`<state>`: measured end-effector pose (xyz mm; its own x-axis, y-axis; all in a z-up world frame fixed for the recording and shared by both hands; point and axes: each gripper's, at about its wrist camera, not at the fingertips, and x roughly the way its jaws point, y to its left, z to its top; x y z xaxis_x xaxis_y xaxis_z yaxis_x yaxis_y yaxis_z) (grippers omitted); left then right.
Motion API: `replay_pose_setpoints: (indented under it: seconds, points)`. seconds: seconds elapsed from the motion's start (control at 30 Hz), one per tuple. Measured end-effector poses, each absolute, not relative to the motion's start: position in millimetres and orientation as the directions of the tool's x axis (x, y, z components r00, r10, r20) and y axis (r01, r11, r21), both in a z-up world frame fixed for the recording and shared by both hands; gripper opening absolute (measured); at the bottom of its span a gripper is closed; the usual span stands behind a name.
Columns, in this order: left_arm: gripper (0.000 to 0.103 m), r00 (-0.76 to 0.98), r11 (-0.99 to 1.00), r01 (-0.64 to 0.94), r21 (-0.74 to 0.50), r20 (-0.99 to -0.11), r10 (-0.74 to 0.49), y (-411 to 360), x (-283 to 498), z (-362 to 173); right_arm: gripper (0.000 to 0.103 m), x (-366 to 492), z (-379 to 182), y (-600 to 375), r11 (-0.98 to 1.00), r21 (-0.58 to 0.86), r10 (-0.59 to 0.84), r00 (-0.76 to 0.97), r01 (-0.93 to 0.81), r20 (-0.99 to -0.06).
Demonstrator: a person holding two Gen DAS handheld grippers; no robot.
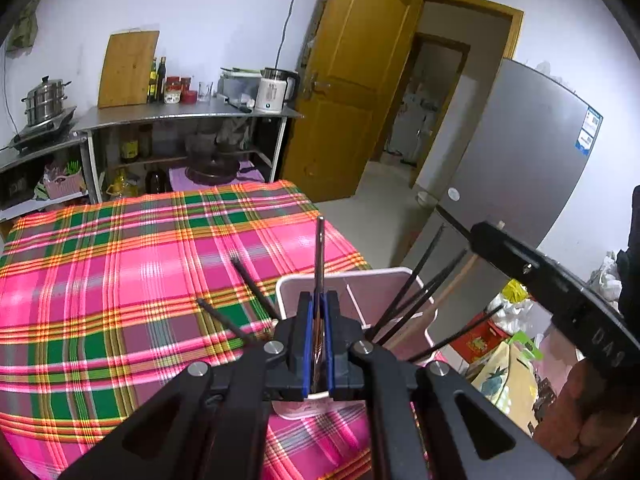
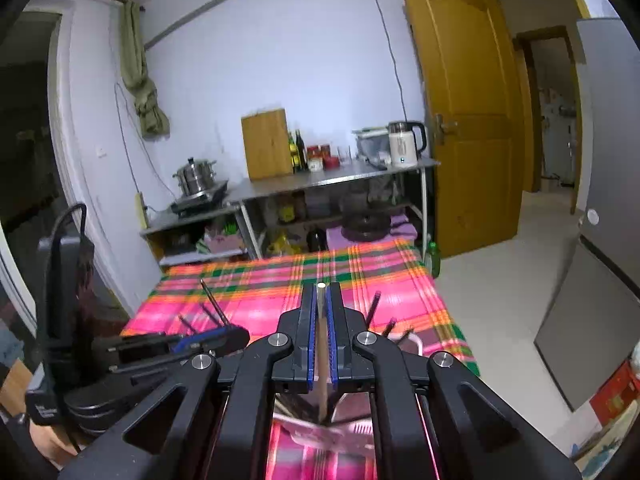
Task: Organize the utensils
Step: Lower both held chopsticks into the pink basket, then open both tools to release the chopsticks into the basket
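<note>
The left hand-held gripper (image 1: 317, 312) is clenched on a metal utensil (image 1: 319, 256), perhaps a spoon handle; the right hand-held gripper (image 2: 321, 304) grips a pale chopstick (image 2: 321, 344). Both hang over the pink holder (image 1: 352, 280) at the bench (image 1: 120, 280) edge; a tilted entry could snag the black chopsticks (image 1: 416, 276) or tip it off.

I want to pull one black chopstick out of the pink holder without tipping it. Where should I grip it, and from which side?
Grip a black chopstick on its free upper shaft, coming from above the pink holder: they lean outward over the rim, lower ends hidden inside.

"DA9" on right hand-held gripper (image 1: 486, 240), fridge (image 1: 532, 152) label unreadable
</note>
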<state>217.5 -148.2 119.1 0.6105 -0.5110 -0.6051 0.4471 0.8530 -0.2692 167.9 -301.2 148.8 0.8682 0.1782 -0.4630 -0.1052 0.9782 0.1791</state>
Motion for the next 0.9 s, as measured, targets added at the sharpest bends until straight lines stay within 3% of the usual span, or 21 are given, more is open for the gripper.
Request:
replay_pose_setpoints:
  seconds: [0.37,0.43,0.53,0.9]
  points:
    - [0.007,0.576,0.857,0.444,-0.262,-0.649,-0.497,-147,208,97,0.005,170,114,-306,0.972,0.213,0.208,0.806,-0.104,-0.554]
    - [0.013,0.581,0.856,0.446,-0.262,-0.643,-0.499,-144,205,99,0.005,170,112,-308,0.970,0.219,0.211,0.798,-0.101,-0.564]
    - [0.022,0.595,0.856,0.444,-0.266,-0.626,-0.504,-138,199,105,0.008,164,117,-308,0.971,0.215,0.207,0.808,-0.103,-0.551]
    - [0.023,0.653,0.862,0.443,-0.245,-0.571,-0.498,-116,167,126,0.011,134,132,-302,0.975,0.194,0.198,0.838,-0.112,-0.508]
